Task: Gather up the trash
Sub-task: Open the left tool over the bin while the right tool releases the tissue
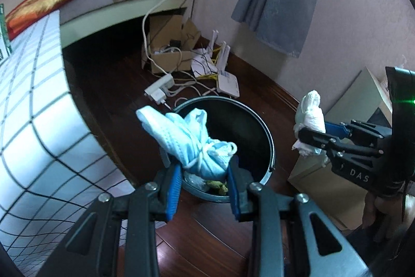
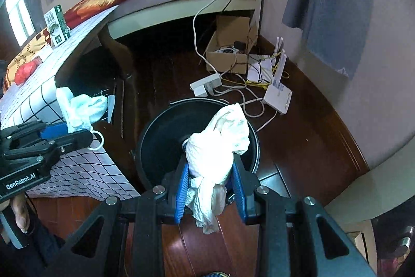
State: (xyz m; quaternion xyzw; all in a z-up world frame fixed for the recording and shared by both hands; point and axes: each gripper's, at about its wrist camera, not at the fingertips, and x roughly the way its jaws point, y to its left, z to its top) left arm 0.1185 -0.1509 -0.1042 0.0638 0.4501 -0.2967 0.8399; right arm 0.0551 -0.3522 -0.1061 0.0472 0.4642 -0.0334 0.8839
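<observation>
The round dark plastic bin (image 1: 262, 147) on the wooden floor (image 2: 298, 147) holds green scraps and clear wrapping at its bottom. It stands just beside the grid-patterned tablecloth's edge (image 1: 39, 121), cables beyond. Above its rim, the left gripper (image 1: 205, 173) clamps a crumpled blue face mask (image 1: 192, 139); the right gripper (image 2: 210, 186) pinches a wadded white tissue (image 2: 220, 144).

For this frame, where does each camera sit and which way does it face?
Left wrist: on the left gripper, looking down past its crumpled blue face mask into the round black waste bin; the right gripper and a hand show at right.
Right wrist: on the right gripper, above the bin, holding a wad of white tissue; the left gripper shows at left.
Shared: bin, white router, cardboard box, bed.
</observation>
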